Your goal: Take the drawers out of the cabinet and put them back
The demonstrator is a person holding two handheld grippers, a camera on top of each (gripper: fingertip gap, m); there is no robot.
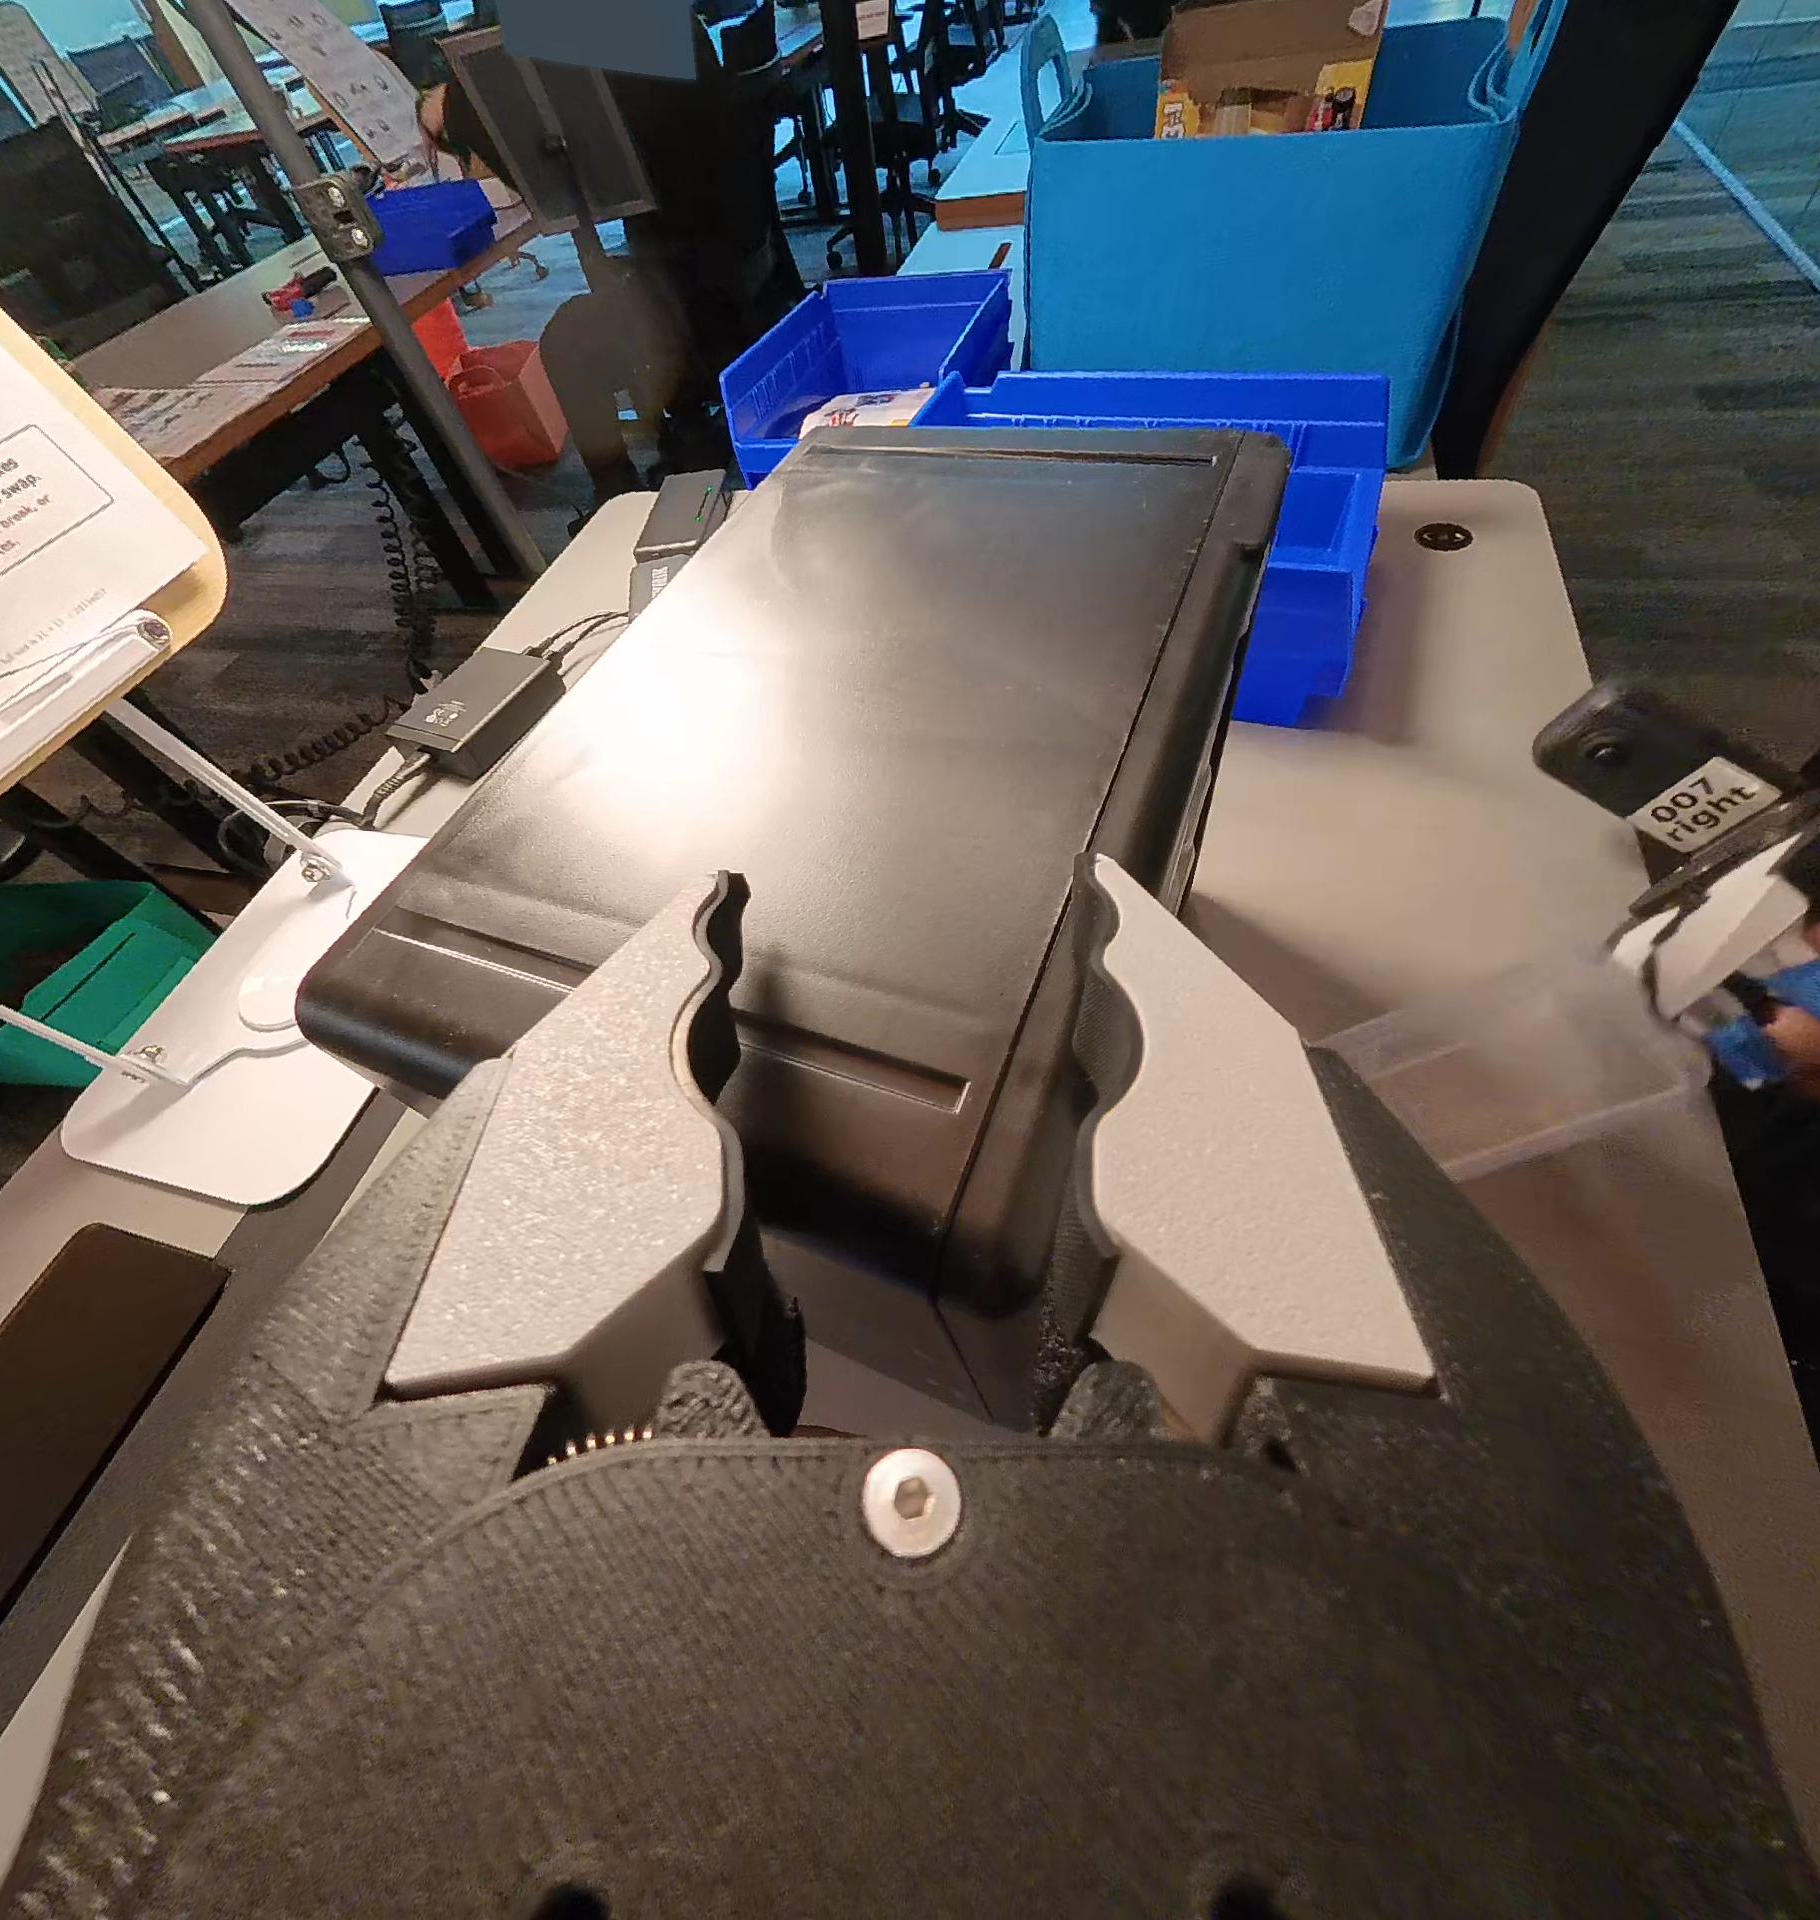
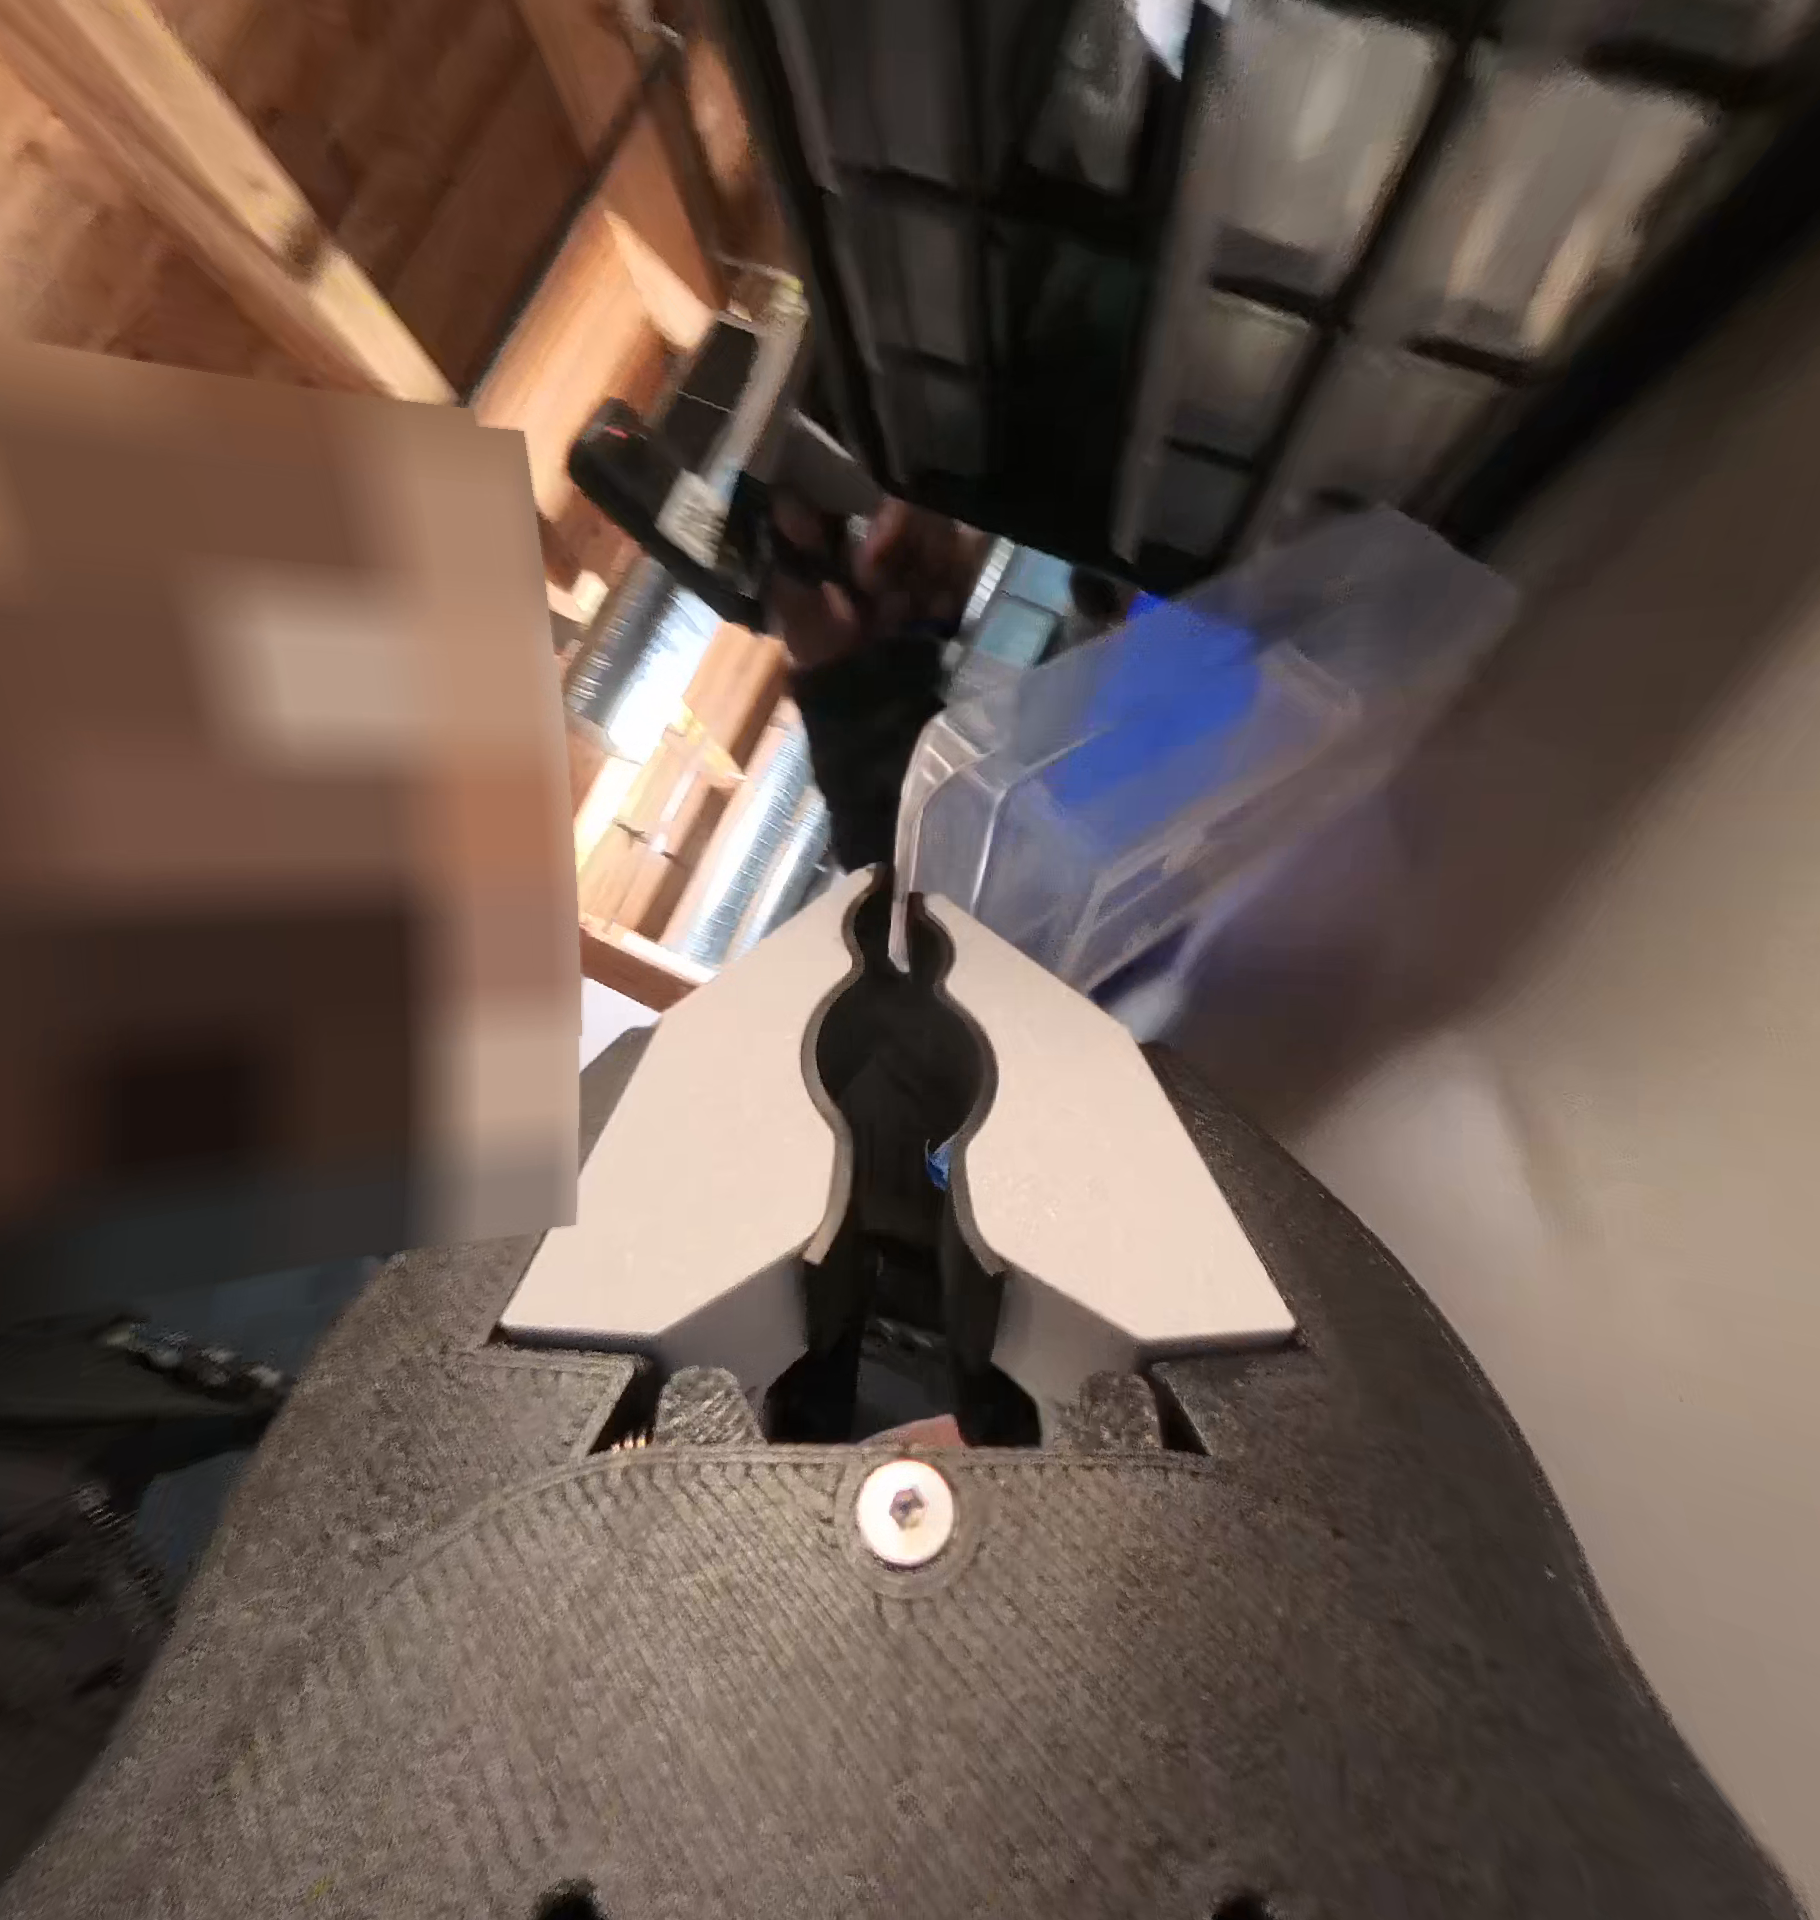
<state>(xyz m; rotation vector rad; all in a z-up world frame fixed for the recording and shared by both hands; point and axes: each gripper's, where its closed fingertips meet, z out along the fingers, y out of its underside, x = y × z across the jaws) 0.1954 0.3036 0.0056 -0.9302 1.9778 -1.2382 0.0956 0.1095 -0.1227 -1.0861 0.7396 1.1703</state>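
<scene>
blue bins [image 1: 1145,436] sat behind on the grey table [image 1: 1405,831], a black power adapter [image 1: 475,712] (cables attached) at its left edge.

I see cabinet [image 1: 833,727] lying on table [image 1: 1405,831] | bins [image 1: 1301,582] behind it | power adapter [image 1: 475,712] on its left | clear drawer [image 1: 1508,1091] on its right | stand base [image 1: 231,1039] at near left

Grey carpet [image 1: 1716,343], wooden desks [image 1: 293,343], office chairs [image 1: 885,125].
</scene>
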